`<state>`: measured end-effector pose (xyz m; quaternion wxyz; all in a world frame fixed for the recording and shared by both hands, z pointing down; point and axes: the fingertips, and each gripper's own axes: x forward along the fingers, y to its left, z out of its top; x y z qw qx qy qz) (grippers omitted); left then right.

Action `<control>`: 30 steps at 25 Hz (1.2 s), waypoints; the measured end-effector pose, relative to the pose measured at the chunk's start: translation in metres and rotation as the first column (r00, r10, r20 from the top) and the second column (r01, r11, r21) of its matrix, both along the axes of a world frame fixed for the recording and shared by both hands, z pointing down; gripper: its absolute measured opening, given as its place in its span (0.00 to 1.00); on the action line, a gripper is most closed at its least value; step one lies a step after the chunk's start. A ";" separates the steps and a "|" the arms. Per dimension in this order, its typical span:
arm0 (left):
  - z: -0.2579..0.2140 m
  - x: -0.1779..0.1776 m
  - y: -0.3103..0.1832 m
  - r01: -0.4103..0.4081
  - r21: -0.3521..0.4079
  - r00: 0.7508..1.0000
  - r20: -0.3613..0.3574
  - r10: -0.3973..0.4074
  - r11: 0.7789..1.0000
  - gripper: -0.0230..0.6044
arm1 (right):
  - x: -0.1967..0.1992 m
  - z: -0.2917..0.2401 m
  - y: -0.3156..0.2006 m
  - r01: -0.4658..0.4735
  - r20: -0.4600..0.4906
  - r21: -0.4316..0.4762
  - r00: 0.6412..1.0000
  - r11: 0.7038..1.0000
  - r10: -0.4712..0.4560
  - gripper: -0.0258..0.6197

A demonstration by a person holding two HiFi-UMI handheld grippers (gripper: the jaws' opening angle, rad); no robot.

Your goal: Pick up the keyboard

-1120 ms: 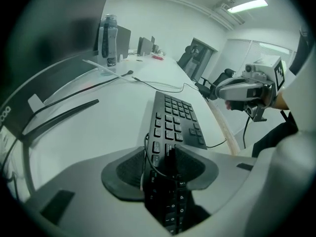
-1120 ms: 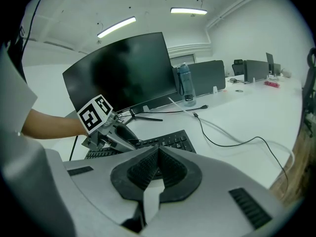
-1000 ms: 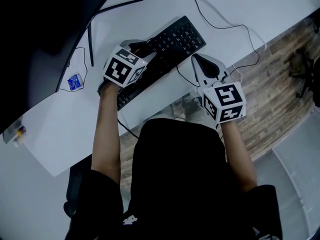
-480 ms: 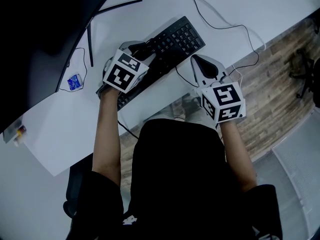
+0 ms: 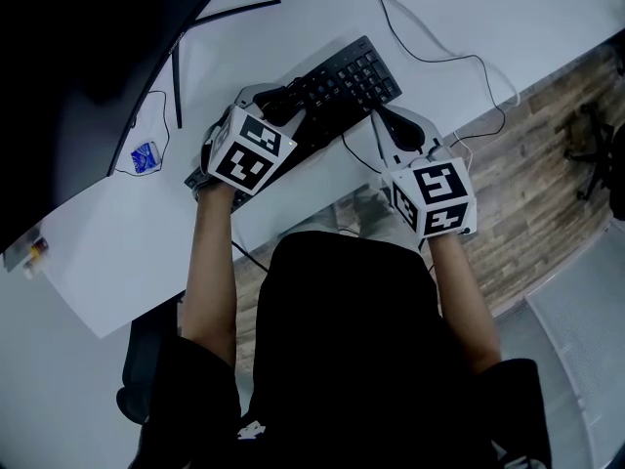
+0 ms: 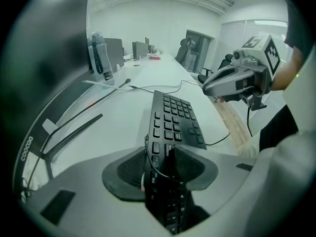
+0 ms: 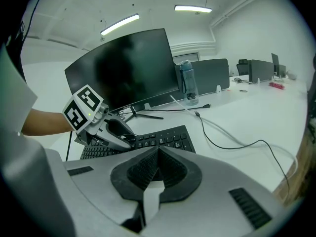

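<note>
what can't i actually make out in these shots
- Head view: the near end of the keyboard is hidden under the left claw.
- Head view: the small blue item on the desk is too small to identify.
- Head view: the monitor is dark and cut off by the top-left edge.
- Right gripper view: the label on the bottle is too small to read.

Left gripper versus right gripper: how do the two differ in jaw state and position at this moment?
Jaw state: the left gripper is closed on the keyboard, while the right gripper is shut with nothing between its jaws.
Position: the left gripper sits over the keyboard's left part, while the right gripper is beside its right end without gripping it.
Shared: both point toward the keyboard.
</note>
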<state>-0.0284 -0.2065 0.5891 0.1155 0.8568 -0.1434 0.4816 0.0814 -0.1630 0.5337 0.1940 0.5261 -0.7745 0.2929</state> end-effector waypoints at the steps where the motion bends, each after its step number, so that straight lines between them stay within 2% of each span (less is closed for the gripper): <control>1: 0.000 0.000 0.000 -0.001 0.006 1.000 0.001 0.001 1.000 0.34 | 0.000 0.000 -0.001 0.004 0.000 0.001 1.000 1.000 -0.004 0.05; 7: -0.002 0.002 0.003 -0.001 0.066 1.000 0.002 0.000 0.998 0.34 | 0.001 -0.006 -0.010 0.098 -0.044 0.022 0.994 0.995 -0.097 0.05; 16: -0.007 0.003 0.008 -0.005 0.149 0.999 0.032 0.000 0.989 0.34 | 0.003 -0.020 -0.032 0.253 -0.118 0.059 0.962 0.966 -0.245 0.05; 25: -0.013 0.005 0.014 -0.005 0.206 0.998 0.056 -0.007 0.978 0.34 | -0.004 -0.036 -0.050 0.433 -0.202 0.106 0.891 0.895 -0.407 0.05; 30: -0.016 0.007 0.017 -0.001 0.234 0.997 0.069 -0.016 0.972 0.34 | -0.014 -0.046 -0.060 0.552 -0.226 0.109 0.824 0.827 -0.520 0.05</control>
